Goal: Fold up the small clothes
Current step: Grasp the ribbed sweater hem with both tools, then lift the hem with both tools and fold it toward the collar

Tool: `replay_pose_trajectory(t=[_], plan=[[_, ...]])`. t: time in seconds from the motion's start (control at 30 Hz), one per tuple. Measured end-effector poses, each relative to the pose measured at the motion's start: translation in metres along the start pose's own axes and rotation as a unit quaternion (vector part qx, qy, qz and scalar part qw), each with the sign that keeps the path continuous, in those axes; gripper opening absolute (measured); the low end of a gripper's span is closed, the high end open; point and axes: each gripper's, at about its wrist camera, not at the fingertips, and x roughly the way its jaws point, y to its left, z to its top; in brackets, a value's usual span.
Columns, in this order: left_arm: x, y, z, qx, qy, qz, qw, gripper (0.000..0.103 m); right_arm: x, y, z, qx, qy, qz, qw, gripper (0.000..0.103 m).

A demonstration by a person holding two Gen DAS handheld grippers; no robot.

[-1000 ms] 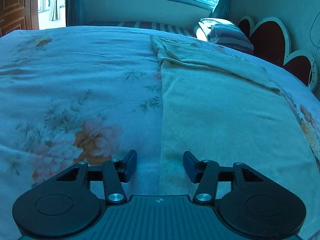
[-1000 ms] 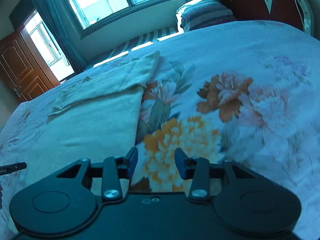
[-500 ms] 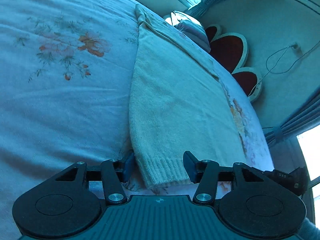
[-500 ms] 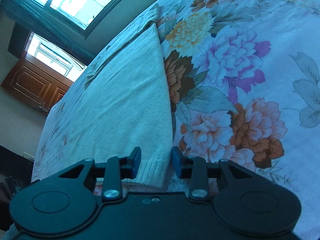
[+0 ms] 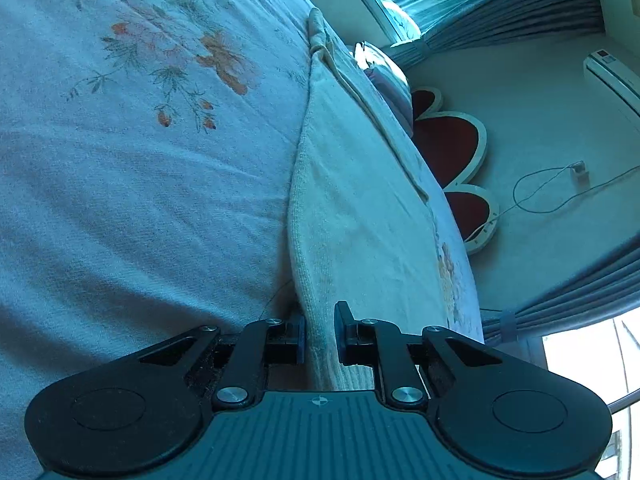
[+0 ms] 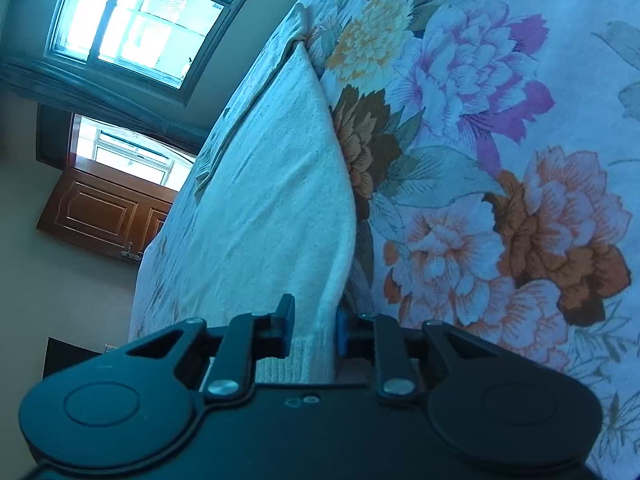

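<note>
Left wrist view: the left gripper (image 5: pixel 320 334) is closing, and its jaws pinch one corner of the sweater (image 5: pixel 352 216) at the ribbed hem. The cream sweater lies flat on the flowery bedsheet (image 5: pixel 140 160). In the right wrist view, the right gripper (image 6: pixel 314 330) is closing too, and it pinches the sweater's (image 6: pixel 272 208) other hem corner, beside big printed flowers (image 6: pixel 520 220).

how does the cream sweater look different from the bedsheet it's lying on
The cream sweater is plain, with a ribbed hem; the bedsheet is printed with big orange and purple flowers. The sweater is a narrow folded strip, while the bedsheet spreads wide on both sides. The sweater's hem is between the closing left tongs and right tongs; the bedsheet lies ungripped. Both are soft fabric.
</note>
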Motion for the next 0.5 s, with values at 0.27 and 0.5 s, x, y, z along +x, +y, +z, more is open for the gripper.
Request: replay_pose_trajectory(t=[0.27,0.5], plan=[[-0.010,-0.017,0.005,0.018,-0.023,0.008,0.9995,0.002,-0.007,0.001,-0.003,-0.023,0.000,-0.002,1.000,0.005],[-0.030,-0.057,0.048,0.040,-0.076,-0.050,0.9950,0.002,-0.036,0.051,0.022,-0.088,-0.035,0.015,0.995,0.005]])
